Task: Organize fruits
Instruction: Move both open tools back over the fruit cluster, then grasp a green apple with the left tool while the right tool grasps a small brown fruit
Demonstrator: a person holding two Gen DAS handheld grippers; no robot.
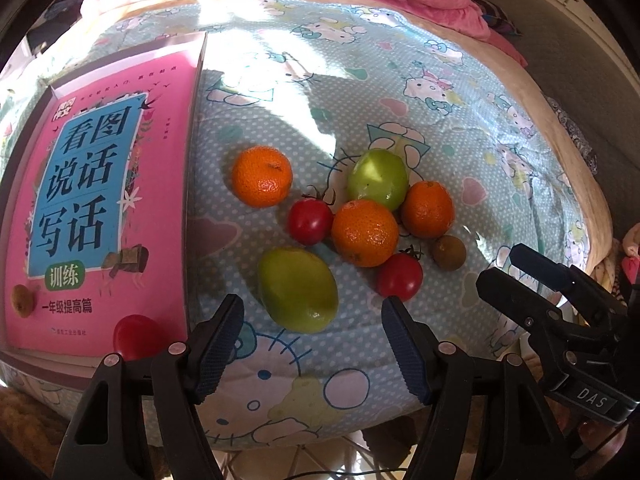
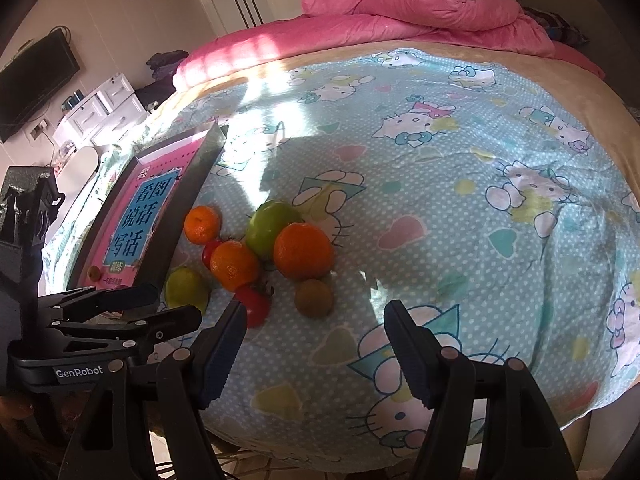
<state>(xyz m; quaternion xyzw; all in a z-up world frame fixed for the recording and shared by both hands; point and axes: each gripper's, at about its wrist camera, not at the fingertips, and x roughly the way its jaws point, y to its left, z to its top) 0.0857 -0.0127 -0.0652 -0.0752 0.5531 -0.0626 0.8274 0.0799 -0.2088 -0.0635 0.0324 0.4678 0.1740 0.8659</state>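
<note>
Two green fruits (image 1: 297,289), three oranges (image 1: 365,233), three tomatoes (image 1: 399,276), two brown fruits (image 1: 449,253).

Left gripper (image 1: 312,344) jaws gape empty above a green fruit (image 1: 297,289) beside 3 oranges (image 1: 365,232).

Hard sunlight blows out patches of the bedsheet (image 1: 280,64) beside dark cast shadows. Fisheye bending darkens both views' corners.

Red round tomato (image 1: 134,336) on the pink book cover: lower part hidden behind the left claw's black arm. Second red tomato (image 2: 209,251), right wrist view: mostly hidden behind an orange tangerine (image 2: 234,266).
</note>
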